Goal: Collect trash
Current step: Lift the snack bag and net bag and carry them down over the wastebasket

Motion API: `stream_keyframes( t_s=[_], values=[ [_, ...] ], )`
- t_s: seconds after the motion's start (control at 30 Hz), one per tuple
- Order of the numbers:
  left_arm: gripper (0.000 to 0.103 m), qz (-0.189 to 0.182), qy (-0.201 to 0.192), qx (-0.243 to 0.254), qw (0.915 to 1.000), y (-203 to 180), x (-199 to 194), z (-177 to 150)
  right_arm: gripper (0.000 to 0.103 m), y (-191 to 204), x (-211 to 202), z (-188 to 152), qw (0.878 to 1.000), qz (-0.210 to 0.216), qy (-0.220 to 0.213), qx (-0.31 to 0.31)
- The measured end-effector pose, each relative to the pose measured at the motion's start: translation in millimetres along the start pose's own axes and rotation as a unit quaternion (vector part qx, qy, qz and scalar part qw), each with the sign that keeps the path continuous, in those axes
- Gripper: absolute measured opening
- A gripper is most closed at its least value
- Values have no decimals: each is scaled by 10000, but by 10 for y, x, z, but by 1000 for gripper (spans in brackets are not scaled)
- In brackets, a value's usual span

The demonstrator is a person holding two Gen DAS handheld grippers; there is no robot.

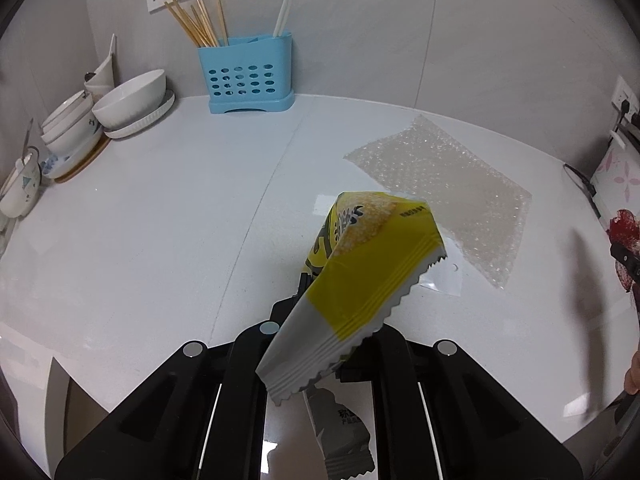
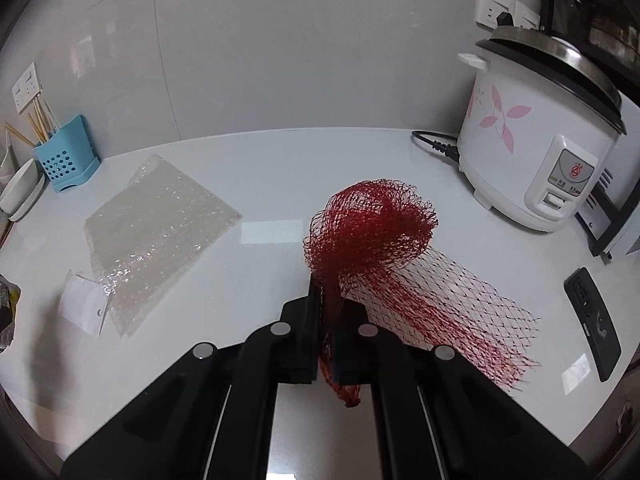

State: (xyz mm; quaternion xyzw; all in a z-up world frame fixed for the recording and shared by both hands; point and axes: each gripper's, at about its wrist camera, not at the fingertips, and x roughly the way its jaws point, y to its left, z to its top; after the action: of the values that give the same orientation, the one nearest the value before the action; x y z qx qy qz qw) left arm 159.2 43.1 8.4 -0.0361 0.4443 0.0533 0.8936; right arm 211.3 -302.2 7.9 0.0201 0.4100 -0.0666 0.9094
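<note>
Two grippers, each clamped on a piece of trash above the white counter [image 2: 280,168]. The left gripper [image 1: 320,300] pinches a yellow snack wrapper [image 1: 360,280], which sticks up and over its fingers (a grey end hangs below). Ahead and to its right lies a bubble-wrap bag [image 1: 440,188], flat on the counter. The right gripper [image 2: 326,308] is pressed together on a red mesh net [image 2: 372,228], bunched above the fingers and trailing to its right. Farther right stand a rice cooker [image 2: 540,140] and a black remote [image 2: 594,320].
</note>
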Motion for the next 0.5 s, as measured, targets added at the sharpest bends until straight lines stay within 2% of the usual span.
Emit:
stream_keyframes(
  t_s=[0.2, 0.5],
  values=[
    [8, -253, -196, 96, 9994, -31, -409, -204, 3, 99, -449, -201, 9993, 29, -291, -218],
    [8, -599, -515, 293, 9964, -161, -1103, -653, 3, 267, -1239, -676, 9951, 416, -790, -424]
  ],
)
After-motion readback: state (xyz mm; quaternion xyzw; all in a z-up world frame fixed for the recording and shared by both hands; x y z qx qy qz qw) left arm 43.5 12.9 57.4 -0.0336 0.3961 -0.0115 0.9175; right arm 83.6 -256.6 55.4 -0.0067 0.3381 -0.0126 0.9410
